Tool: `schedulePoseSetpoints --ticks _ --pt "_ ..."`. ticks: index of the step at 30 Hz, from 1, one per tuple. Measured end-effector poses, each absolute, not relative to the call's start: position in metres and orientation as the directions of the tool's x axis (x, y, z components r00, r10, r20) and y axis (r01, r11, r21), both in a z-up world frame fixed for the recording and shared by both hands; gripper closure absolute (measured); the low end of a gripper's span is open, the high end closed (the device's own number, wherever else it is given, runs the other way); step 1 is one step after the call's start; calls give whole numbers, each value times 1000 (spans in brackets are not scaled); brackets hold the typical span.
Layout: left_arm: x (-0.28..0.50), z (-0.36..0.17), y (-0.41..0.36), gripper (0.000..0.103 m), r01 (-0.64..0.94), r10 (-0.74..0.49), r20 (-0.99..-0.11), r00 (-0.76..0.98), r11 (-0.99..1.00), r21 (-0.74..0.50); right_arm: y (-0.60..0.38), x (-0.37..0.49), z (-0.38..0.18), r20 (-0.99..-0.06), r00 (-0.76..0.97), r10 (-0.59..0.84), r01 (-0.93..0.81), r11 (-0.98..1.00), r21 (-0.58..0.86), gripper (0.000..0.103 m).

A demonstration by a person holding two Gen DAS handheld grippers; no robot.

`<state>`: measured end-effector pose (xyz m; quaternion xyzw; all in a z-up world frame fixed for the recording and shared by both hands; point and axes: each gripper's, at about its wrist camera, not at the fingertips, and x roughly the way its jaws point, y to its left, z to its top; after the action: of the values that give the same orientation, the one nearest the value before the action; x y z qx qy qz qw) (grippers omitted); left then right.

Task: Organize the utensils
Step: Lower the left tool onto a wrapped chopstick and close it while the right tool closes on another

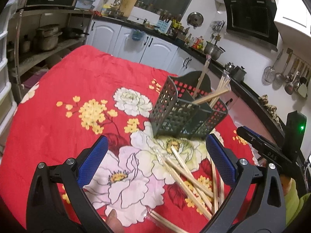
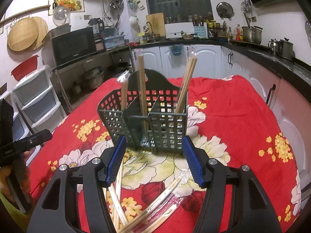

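A dark green perforated utensil caddy [image 1: 182, 114] [image 2: 155, 124] stands on the red floral tablecloth [image 1: 64, 120] [image 2: 233, 116], with wrapped chopstick pairs [image 2: 142, 89] upright in its compartments. Several loose wrapped chopsticks [image 1: 192, 176] [image 2: 165, 200] lie on the cloth in front of it. My left gripper [image 1: 156, 151] hovers open above the loose chopsticks, nothing between its blue pads [image 1: 93, 161]. My right gripper [image 2: 154, 153] also stands open just short of the caddy, over the chopsticks, holding nothing. The right gripper's body [image 1: 272, 147] shows at the left view's right edge.
White kitchen cabinets [image 2: 204, 60] under a dark counter [image 2: 272, 58] crowded with pots and bottles run behind the table. A shelf with a microwave [image 2: 73, 46] and plastic drawers [image 2: 37, 101] stands at left. A person's fingertip [image 1: 113, 219] shows below the left gripper.
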<state>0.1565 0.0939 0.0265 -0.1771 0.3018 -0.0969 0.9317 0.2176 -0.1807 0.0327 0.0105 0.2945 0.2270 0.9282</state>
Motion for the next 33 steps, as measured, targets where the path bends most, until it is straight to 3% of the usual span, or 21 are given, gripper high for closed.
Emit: schedulePoseSetpoints --ticks 10,12,19,27,33 --pt "143 10 96 10 60 -290 -570 769 920 -388 -171 213 19 -589 674 446 -447 881 156 45" --pt "140 6 96 17 57 -290 -578 762 920 -387 -168 212 16 -597 662 453 -457 875 158 45" --pt "134 -10 100 39 38 -304 -618 725 914 -405 -155 211 8 -629 610 482 -506 848 158 62" --pt "125 -29 91 65 89 -400 -647 649 885 -458 -137 214 -5 -675 540 503 -552 817 167 74" --pt "119 -43 85 66 97 -437 -671 599 871 -481 -126 214 -10 -692 516 504 -575 803 156 74"
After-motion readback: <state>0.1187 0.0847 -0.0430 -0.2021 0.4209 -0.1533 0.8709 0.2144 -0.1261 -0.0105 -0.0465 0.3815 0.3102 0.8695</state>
